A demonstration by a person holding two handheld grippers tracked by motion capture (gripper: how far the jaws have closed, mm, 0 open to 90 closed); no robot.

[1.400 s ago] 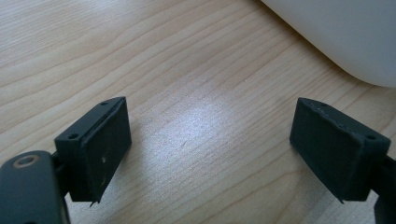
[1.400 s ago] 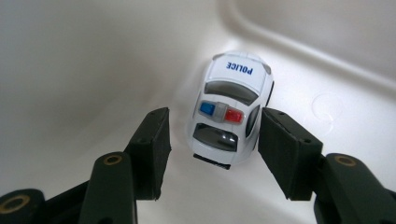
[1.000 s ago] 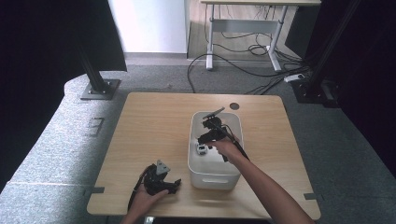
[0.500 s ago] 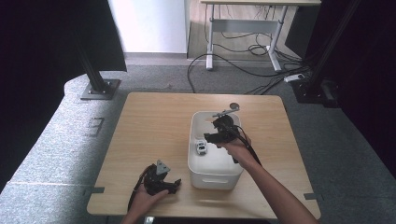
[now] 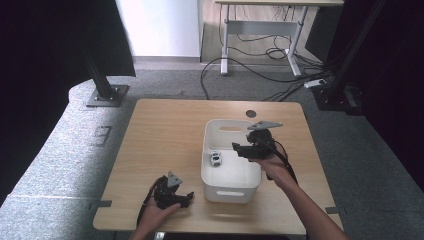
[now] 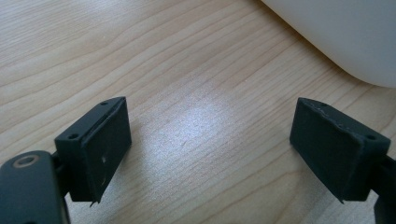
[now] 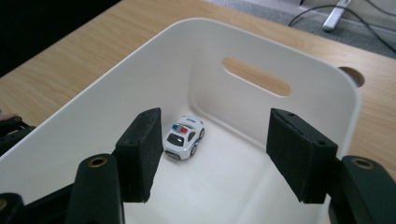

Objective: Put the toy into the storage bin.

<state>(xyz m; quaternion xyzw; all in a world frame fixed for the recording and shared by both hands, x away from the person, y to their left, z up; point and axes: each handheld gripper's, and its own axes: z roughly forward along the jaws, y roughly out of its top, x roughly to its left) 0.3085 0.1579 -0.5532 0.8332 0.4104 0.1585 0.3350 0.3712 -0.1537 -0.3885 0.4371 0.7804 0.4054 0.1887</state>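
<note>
A white plastic bin [image 5: 230, 189] stands on the wooden table [image 5: 165, 130], right of centre. Inside it, near its left wall, lies a small white toy police car [image 5: 215, 158] [image 7: 184, 136]. My right gripper [image 5: 240, 149] [image 7: 219, 154] hovers above the bin's right side and points at the car. It is open and its jaws have just been opening, with nothing between them. My left gripper [image 5: 187, 197] [image 6: 210, 149] rests low on the table left of the bin's front corner, open over bare wood.
A round cable hole [image 5: 250, 114] sits in the table just behind the bin. The bin's white wall [image 6: 345, 32] curves close to the left gripper. On the floor beyond the table are cables [image 5: 260, 65], a desk frame and black stand posts.
My right gripper has lifted and drawn to the right, away from the toy car, which stays in the bin. Its jaws stand wider. The left gripper has not moved.
</note>
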